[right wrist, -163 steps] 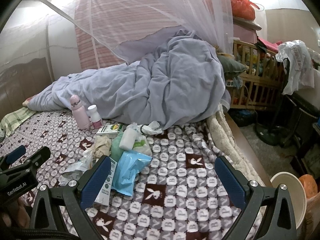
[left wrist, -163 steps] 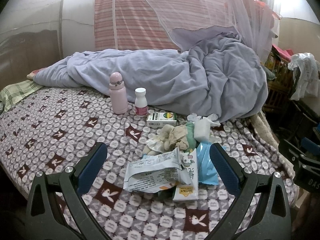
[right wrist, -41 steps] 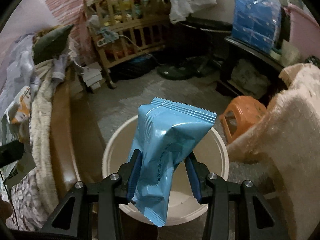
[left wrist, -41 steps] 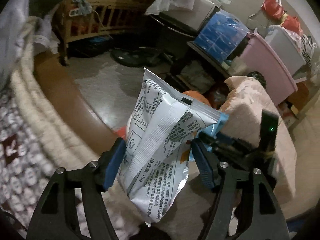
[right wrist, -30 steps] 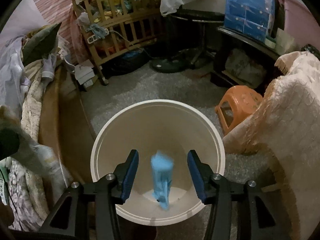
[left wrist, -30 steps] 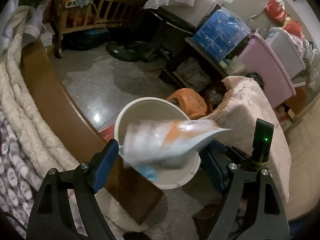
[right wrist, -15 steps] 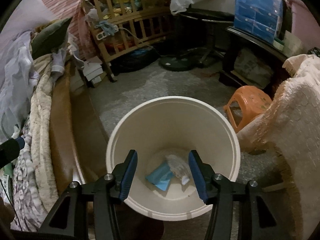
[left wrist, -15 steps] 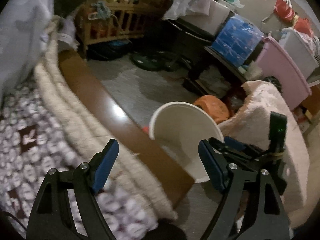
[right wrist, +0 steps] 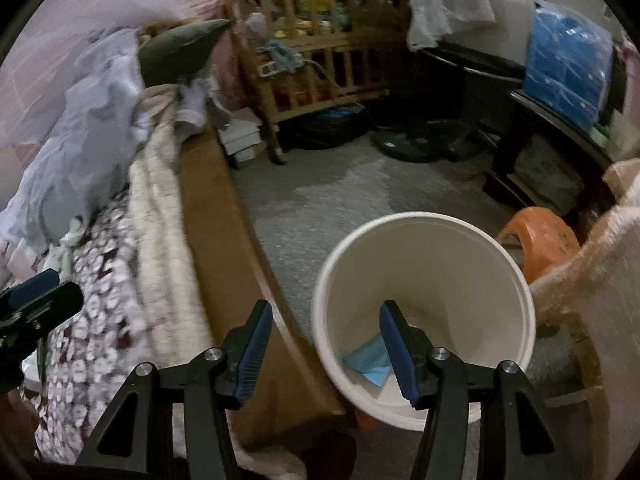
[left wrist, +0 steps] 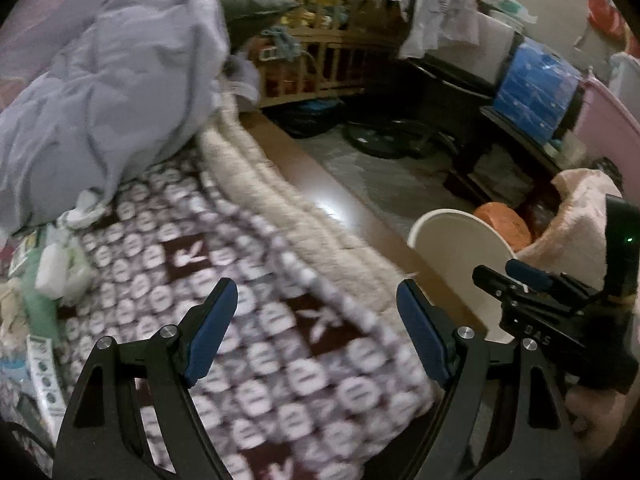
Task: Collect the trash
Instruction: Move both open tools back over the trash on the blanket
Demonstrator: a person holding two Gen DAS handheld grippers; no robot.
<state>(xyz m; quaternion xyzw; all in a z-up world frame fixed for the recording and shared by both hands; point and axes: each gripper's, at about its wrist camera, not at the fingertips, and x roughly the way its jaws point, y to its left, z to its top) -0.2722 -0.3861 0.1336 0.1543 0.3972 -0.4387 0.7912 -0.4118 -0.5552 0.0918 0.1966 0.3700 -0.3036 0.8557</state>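
My left gripper (left wrist: 316, 312) is open and empty above the patterned bedspread (left wrist: 256, 320). Several pieces of trash (left wrist: 56, 272) lie at the left edge of the bed: a green packet, white tissue and printed wrappers. My right gripper (right wrist: 326, 338) is open and empty over the bed edge and the left rim of the white bucket (right wrist: 432, 264). A blue wrapper (right wrist: 370, 362) lies in the bucket's bottom. The bucket also shows in the left wrist view (left wrist: 460, 248), with the right gripper (left wrist: 532, 280) beside it.
A purple duvet (left wrist: 104, 88) is heaped at the bed's far side. A cream fleece blanket (left wrist: 304, 216) runs along the wooden bed rail (right wrist: 224, 240). An orange stool (right wrist: 540, 236), a wooden crib (right wrist: 320, 64) and dark shelves (right wrist: 552, 120) surround the grey floor.
Both wrappers dropped from the grippers into the bucket. Both grippers have since swung left toward the bed; the left one now looks over the bedspread and the trash pile.
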